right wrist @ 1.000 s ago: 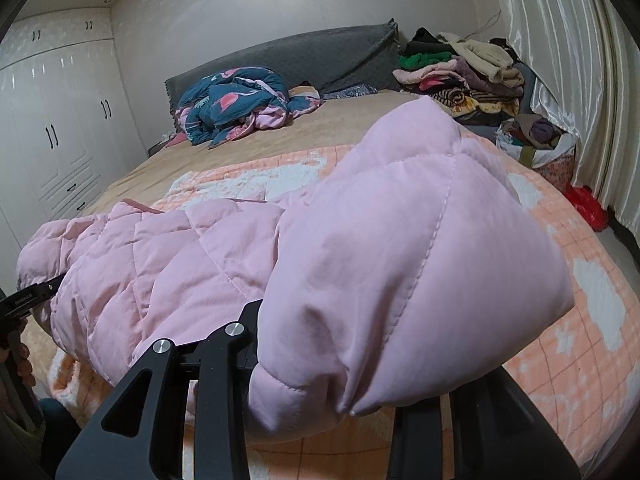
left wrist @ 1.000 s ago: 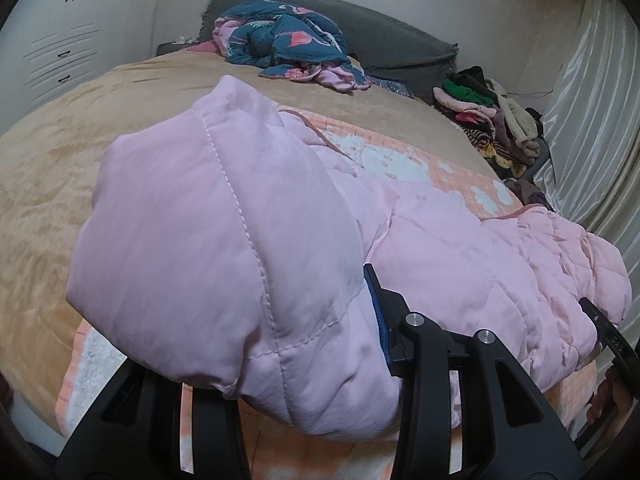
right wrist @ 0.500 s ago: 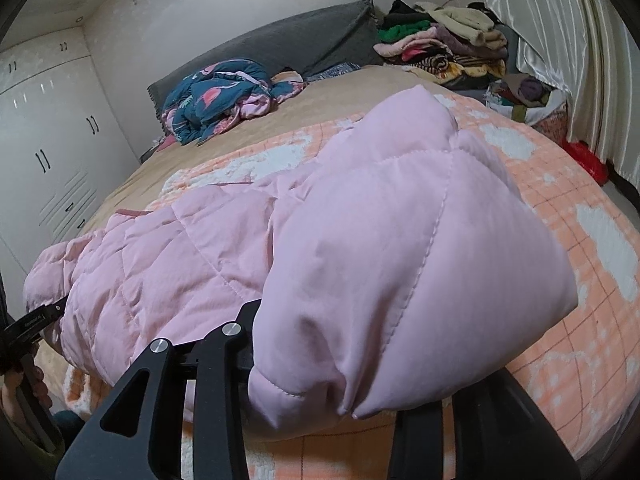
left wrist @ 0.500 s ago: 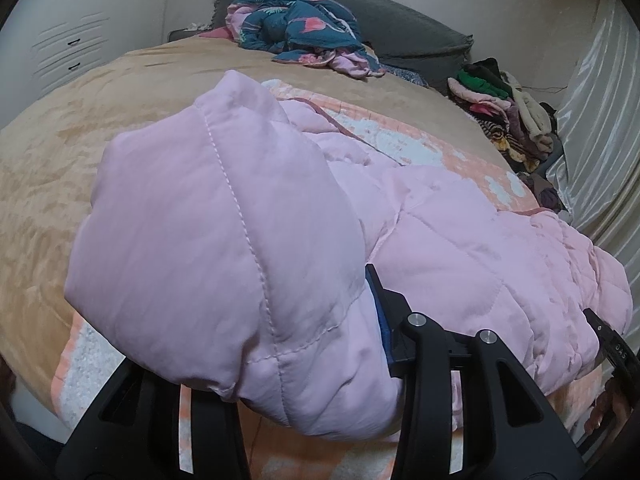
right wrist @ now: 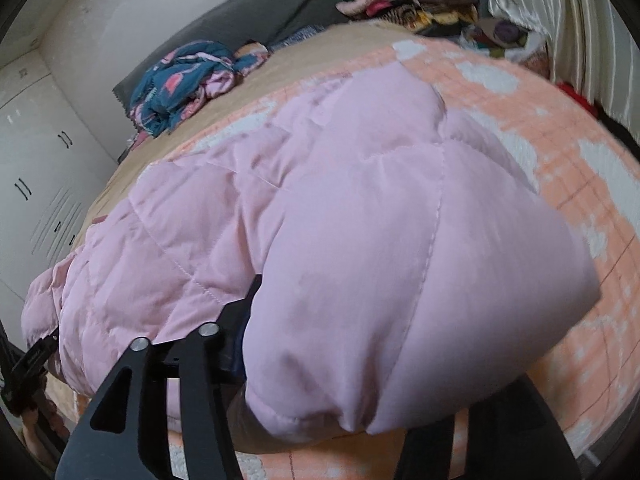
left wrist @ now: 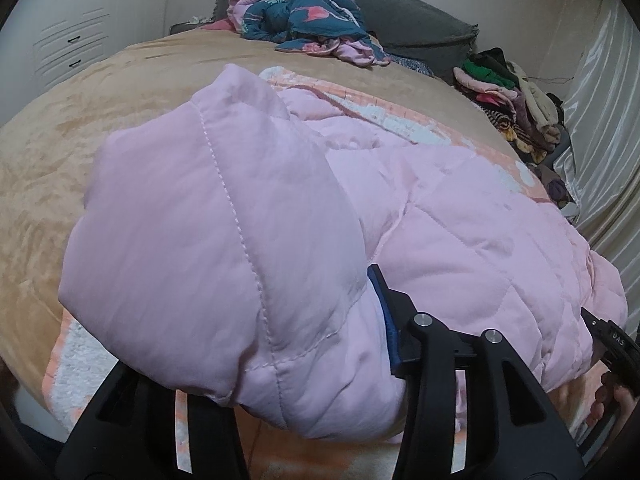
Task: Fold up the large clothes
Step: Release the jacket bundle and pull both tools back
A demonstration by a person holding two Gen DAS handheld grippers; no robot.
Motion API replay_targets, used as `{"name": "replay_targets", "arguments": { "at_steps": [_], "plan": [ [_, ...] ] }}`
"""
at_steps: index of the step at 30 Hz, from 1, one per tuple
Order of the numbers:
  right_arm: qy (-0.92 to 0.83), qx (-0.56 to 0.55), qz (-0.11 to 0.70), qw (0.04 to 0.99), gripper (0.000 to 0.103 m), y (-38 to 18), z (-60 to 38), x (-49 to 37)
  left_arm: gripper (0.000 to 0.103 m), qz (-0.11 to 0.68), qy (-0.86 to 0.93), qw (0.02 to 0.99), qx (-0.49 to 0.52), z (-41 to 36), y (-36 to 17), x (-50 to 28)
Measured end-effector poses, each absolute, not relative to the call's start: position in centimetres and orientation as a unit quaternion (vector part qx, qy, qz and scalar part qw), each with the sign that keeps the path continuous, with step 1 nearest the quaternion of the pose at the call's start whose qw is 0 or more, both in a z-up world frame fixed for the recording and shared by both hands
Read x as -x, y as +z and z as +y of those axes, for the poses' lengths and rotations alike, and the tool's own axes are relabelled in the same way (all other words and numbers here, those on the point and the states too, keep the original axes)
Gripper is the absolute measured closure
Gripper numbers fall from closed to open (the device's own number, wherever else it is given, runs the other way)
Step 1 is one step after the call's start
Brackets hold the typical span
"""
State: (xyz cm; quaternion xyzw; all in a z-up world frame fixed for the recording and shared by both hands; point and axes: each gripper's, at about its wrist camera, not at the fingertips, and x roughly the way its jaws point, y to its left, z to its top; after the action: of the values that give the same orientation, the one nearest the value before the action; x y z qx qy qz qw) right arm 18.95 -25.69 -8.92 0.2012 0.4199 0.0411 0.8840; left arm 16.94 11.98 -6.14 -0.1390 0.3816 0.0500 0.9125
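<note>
A pink quilted puffer jacket (left wrist: 460, 232) lies across the near edge of the bed and also fills the right wrist view (right wrist: 320, 220). My left gripper (left wrist: 304, 364) is shut on one puffy end of the jacket, which drapes over the fingers and hides the tips. My right gripper (right wrist: 340, 380) is shut on the opposite end in the same way. Each gripper shows at the edge of the other's view, the right one (left wrist: 612, 340) and the left one (right wrist: 32, 360).
The jacket rests on an orange and white blanket (right wrist: 560, 168) over a tan bedspread (left wrist: 100, 120). A blue floral garment (left wrist: 304, 16) lies by the grey headboard (left wrist: 420, 28). A pile of clothes (left wrist: 508, 92) stands near the curtain (left wrist: 600, 120). White wardrobes (right wrist: 32, 160) stand on the left.
Both grippers have carried the jacket ends forward and lower over the bed. The right wrist view has tilted and come closer to the blanket. Both grips are unchanged.
</note>
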Motion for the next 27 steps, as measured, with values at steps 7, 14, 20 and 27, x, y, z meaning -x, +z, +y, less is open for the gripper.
{"name": "replay_targets", "arguments": {
  "at_steps": [7, 14, 20, 27],
  "plan": [
    [0.035, -0.222, 0.434, 0.873, 0.025, -9.4, -26.7, -18.0, 0.061, 0.389, 0.045, 0.908, 0.147, 12.6, -6.4, -16.5],
    [0.031, -0.219, 0.445, 0.868, 0.015, -9.0, -28.0, -16.3, 0.054, 0.399, 0.034, 0.902, 0.161, 13.3, -6.4, -15.5],
    [0.016, -0.197, 0.443, 0.874, 0.007, -8.1, -29.2, -14.3, 0.044, 0.412, 0.028, 0.897, 0.160, 13.8, -5.9, -14.3],
    [-0.008, -0.174, 0.422, 0.890, 0.005, -6.0, -30.3, -12.6, 0.034, 0.416, 0.025, 0.895, 0.158, 13.9, -4.8, -12.9]
  ]
}}
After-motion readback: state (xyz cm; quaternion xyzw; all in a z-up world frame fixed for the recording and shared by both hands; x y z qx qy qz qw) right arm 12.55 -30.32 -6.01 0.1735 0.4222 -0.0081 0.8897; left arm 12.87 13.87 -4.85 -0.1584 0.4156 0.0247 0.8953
